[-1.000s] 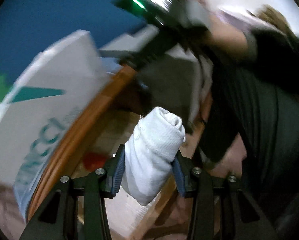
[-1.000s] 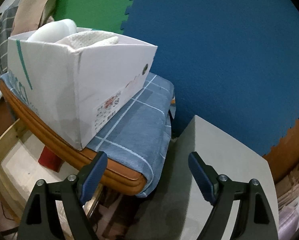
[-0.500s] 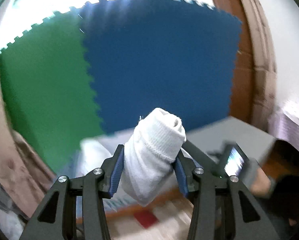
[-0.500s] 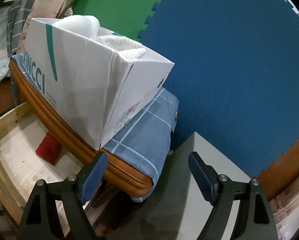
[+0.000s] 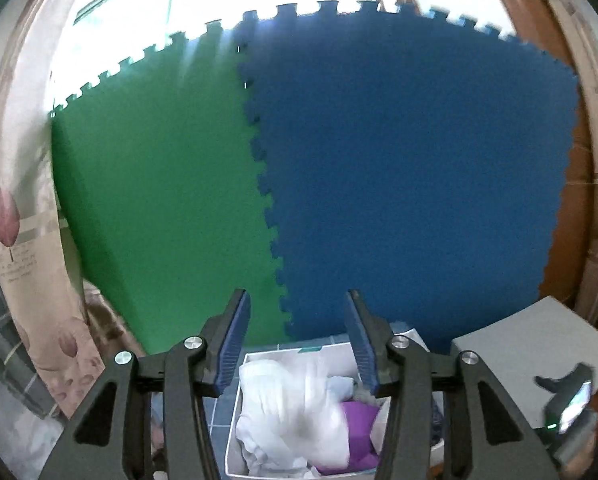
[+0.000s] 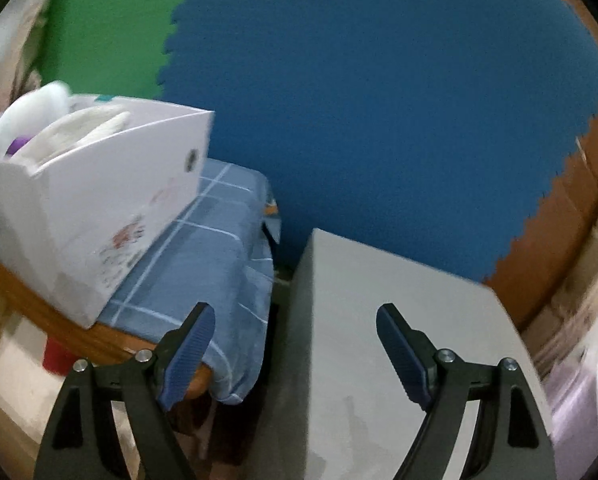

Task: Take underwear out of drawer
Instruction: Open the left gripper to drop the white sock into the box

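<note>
My left gripper (image 5: 295,294) hangs above a white cardboard box (image 5: 259,356), its jaws apart with nothing between them. In the box directly below lies a crumpled white piece of underwear (image 5: 291,400) beside a purple garment (image 5: 363,420). My right gripper (image 6: 295,310) is open and empty, over the gap between a blue checked cloth (image 6: 203,248) and a grey flat top (image 6: 379,340). From the right wrist view the box (image 6: 99,208) stands at the left, white clothes (image 6: 79,128) heaped above its rim. The pale wooden drawer (image 6: 11,380) shows at the lower left, a red item (image 6: 57,356) in it.
Green (image 5: 159,200) and blue (image 5: 419,180) foam mats stand as a wall behind. The box rests on the checked cloth over a brown wooden edge (image 6: 39,312). A floral curtain (image 5: 19,220) hangs at the left. The grey top (image 5: 539,340) lies at the right.
The left gripper rose from the drawer to above the box; the white roll it held is gone from its jaws and lies in the box. The right gripper swung a little to the right.
</note>
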`<state>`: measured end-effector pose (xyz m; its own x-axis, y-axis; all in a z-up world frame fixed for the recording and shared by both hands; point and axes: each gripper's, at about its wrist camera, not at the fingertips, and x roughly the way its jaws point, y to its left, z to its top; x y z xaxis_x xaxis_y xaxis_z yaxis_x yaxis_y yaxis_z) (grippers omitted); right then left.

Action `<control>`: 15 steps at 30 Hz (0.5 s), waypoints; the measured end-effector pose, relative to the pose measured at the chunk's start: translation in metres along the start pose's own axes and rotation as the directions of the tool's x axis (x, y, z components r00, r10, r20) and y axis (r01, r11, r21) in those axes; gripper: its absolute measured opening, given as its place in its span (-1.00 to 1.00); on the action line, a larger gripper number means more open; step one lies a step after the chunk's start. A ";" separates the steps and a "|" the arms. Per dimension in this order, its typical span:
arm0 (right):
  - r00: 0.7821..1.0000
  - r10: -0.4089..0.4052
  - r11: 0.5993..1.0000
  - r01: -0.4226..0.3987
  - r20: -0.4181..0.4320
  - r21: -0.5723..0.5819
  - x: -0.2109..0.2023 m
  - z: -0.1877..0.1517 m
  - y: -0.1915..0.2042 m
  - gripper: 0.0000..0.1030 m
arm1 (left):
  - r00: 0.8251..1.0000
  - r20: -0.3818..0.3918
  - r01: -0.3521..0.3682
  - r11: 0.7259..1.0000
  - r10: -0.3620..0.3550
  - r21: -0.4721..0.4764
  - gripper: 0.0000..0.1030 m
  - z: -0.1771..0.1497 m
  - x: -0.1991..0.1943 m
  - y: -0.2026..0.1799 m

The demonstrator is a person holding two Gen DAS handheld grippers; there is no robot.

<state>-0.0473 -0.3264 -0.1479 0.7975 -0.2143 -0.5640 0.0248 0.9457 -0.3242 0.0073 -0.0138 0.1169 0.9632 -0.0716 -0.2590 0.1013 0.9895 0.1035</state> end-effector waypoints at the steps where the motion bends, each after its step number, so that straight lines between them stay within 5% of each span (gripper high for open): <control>1: 1.000 -0.001 1.000 0.001 -0.004 0.027 0.001 0.000 -0.006 0.65 | 1.000 -0.031 -0.003 1.000 0.003 -0.008 -0.17 -0.001 0.014 0.000; 6: 1.000 0.010 0.997 -0.008 -0.021 0.077 0.006 -0.002 -0.016 0.65 | 0.988 -0.152 -0.019 0.999 0.013 -0.040 -0.48 -0.025 0.062 0.000; 11: 1.000 0.010 0.998 -0.008 -0.023 0.060 0.005 -0.003 -0.013 0.65 | 0.980 -0.200 -0.027 0.995 0.007 -0.096 -0.19 -0.041 0.075 0.022; 13: 1.000 0.015 0.998 -0.014 -0.020 0.062 0.005 -0.003 -0.013 0.65 | 0.984 -0.180 -0.030 0.997 0.018 -0.066 -0.20 -0.042 0.065 0.026; 15: 0.999 0.034 0.997 -0.032 -0.026 0.064 0.007 -0.003 -0.012 0.65 | 0.990 -0.138 -0.040 0.999 0.036 -0.023 0.06 -0.043 0.050 0.028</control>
<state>-0.0439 -0.3403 -0.1501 0.7817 -0.1887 -0.5945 0.0379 0.9657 -0.2567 0.0474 0.0157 0.0655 0.9225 -0.0174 -0.3855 0.0570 0.9942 0.0915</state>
